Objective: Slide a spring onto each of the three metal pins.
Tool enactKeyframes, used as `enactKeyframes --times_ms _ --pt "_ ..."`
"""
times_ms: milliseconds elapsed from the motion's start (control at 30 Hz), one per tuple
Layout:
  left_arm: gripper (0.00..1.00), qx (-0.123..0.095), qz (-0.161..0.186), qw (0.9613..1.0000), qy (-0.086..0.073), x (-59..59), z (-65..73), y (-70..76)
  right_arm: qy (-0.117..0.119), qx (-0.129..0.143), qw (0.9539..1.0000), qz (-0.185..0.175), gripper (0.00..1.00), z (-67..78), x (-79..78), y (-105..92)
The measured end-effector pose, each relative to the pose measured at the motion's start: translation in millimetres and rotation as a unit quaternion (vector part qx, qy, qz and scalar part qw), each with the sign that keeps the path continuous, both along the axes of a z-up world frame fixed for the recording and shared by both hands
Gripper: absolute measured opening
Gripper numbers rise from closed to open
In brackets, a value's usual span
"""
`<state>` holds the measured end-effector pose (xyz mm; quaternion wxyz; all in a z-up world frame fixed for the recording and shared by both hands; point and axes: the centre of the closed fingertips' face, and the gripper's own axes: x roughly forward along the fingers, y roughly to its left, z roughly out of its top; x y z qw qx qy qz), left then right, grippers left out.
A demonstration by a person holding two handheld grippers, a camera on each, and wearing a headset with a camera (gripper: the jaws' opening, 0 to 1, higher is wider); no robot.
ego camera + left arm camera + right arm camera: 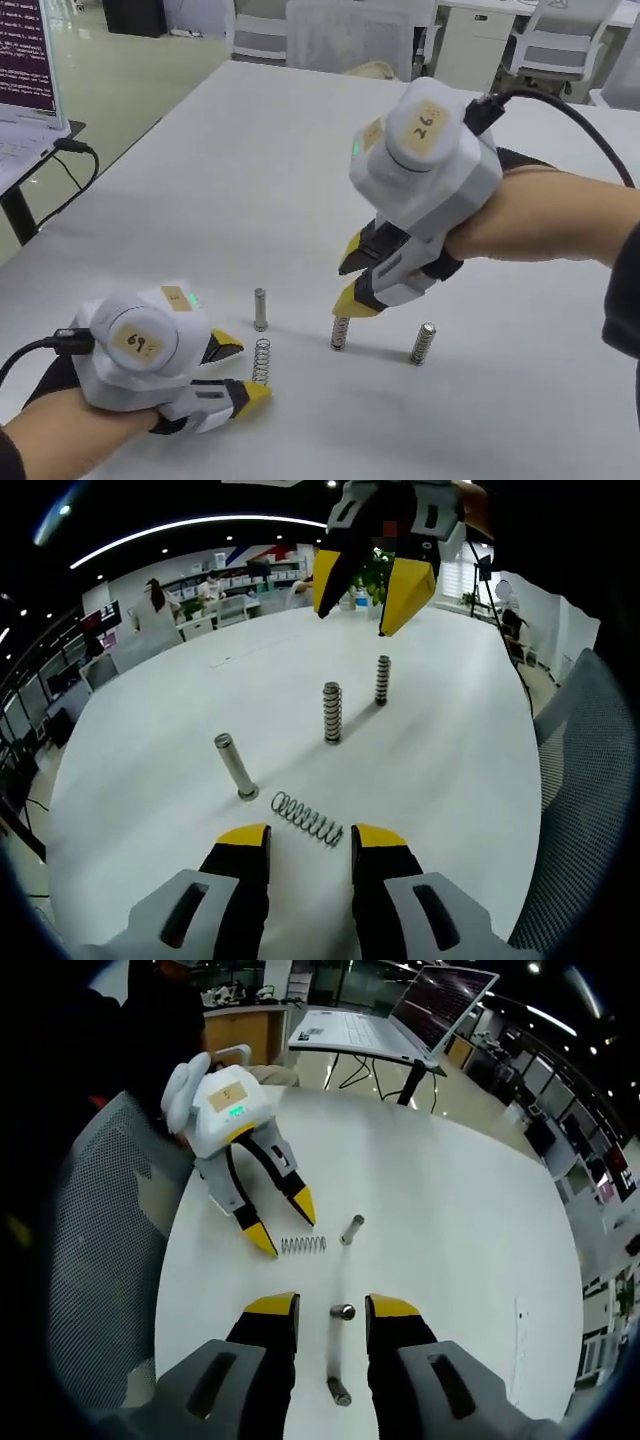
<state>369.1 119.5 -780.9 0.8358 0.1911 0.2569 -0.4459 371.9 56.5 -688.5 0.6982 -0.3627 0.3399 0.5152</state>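
Observation:
A loose spring (262, 360) lies flat on the white table (300, 160), between the yellow tips of my left gripper (240, 367), which is open and not closed on it. In the left gripper view the spring (307, 819) sits just ahead of the left gripper (312, 837). A bare metal pin (260, 308) stands just beyond it. Two more pins (340, 332) (423, 342) stand upright, each with a spring on it. My right gripper (350, 287) hovers open above the middle pin (342, 1312), holding nothing.
An open laptop (25, 70) stands on a side stand at the far left, with a cable hanging from it. Office chairs (340, 35) line the table's far edge. The right gripper's black cable (560, 105) runs off to the right.

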Motion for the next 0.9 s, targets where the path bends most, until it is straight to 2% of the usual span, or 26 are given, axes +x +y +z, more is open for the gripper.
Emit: enactKeyframes --times_ms 67,200,233,400,667,900 --pt "0.26 0.002 0.002 1.0 0.0 0.4 -0.2 0.1 0.0 0.001 1.0 0.0 0.24 0.5 0.1 0.1" --pt "0.3 -0.003 0.001 1.0 0.009 -1.8 -0.3 -4.9 -0.001 0.002 1.0 0.0 0.23 1.0 1.3 0.8" --pt "0.3 0.001 0.001 0.9999 0.011 -2.1 -2.2 -6.3 -0.001 0.003 1.0 0.001 0.23 1.0 1.4 1.0" --pt "0.27 0.018 0.007 0.9998 0.002 3.3 -5.3 -5.1 0.0 0.006 1.0 0.002 0.23 0.8 1.1 2.4" --pt "0.24 0.022 0.008 0.9997 0.005 3.1 -7.1 -6.9 0.0 0.007 1.0 0.002 0.22 -0.1 0.6 3.2" --pt "0.2 0.027 0.015 0.9995 0.001 5.4 -5.9 -0.2 0.002 0.006 1.0 0.005 0.22 -1.7 0.0 5.6"
